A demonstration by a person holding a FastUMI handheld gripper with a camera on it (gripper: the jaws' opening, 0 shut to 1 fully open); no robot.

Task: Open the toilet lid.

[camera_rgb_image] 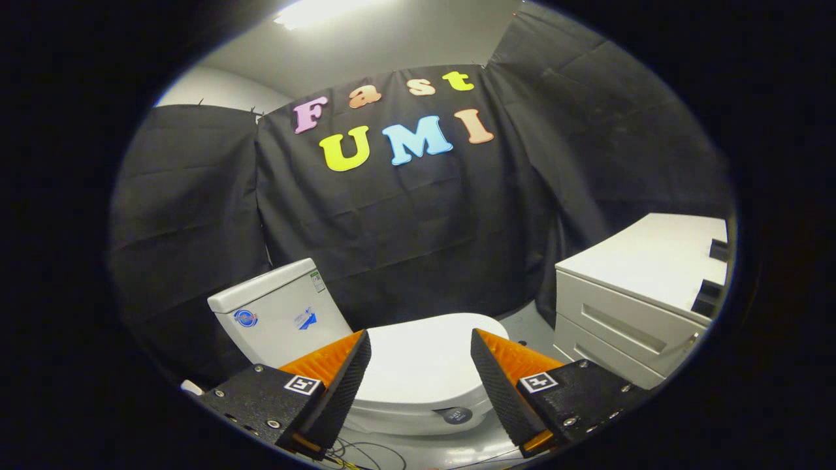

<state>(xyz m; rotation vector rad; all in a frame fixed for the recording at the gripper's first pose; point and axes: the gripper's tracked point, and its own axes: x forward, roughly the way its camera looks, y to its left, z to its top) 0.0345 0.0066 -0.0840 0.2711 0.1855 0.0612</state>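
A white toilet stands ahead of me with its lid (424,362) down flat over the bowl. Its white tank (277,313) rises behind the left finger, against the black wall. My gripper (420,344) is open, hovering above the lid with nothing between the orange and black fingers (339,385). The lid's smooth top shows in the gap between the fingers. A small dark round button (456,414) sits on the rim below the lid, nearer the right finger.
A white drawer cabinet (643,297) stands to the right of the toilet, close to the right finger. Thin cables (366,450) lie on the grey floor below the bowl. Black cloth walls close in the booth behind and on both sides.
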